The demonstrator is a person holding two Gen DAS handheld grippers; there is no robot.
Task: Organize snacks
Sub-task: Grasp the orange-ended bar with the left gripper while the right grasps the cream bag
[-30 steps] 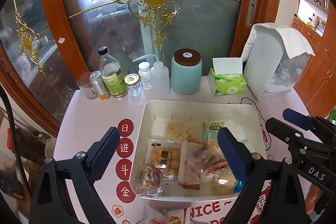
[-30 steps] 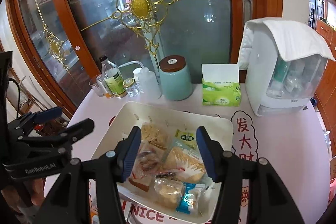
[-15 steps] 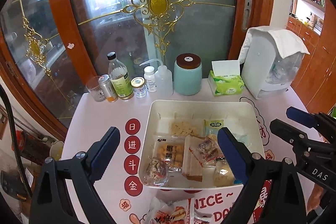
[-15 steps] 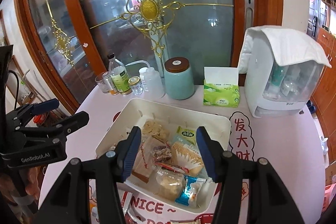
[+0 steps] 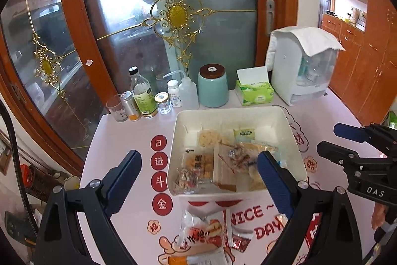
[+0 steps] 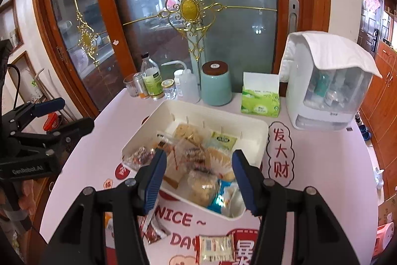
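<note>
A white tray (image 5: 290, 131) (image 6: 250, 123) on the pink table holds several wrapped snacks. More packets lie loose in front of it: a red and white one (image 5: 206, 230), a small red one (image 6: 153, 232) and a pale packet (image 6: 217, 247). My left gripper (image 5: 198, 175) hangs open above the tray's near left part, nothing between its blue pads. My right gripper (image 6: 197, 173) is also open and empty, raised over the tray's near edge. Each gripper shows at the side of the other's view, the right gripper (image 5: 345, 143) and the left gripper (image 6: 64, 113).
Along the table's back edge stand a glass (image 5: 116, 108), a can, a bottle (image 5: 142, 93), small jars, a squeeze bottle, a teal canister (image 5: 213, 86), a green tissue pack (image 5: 255, 91) and a white dispenser (image 5: 302, 66). A glass door with wooden frame rises behind.
Both grippers have drawn back and up from the tray, which now looks smaller and farther. Loose packets in front of the tray have come into view. The jaws stay as they were.
</note>
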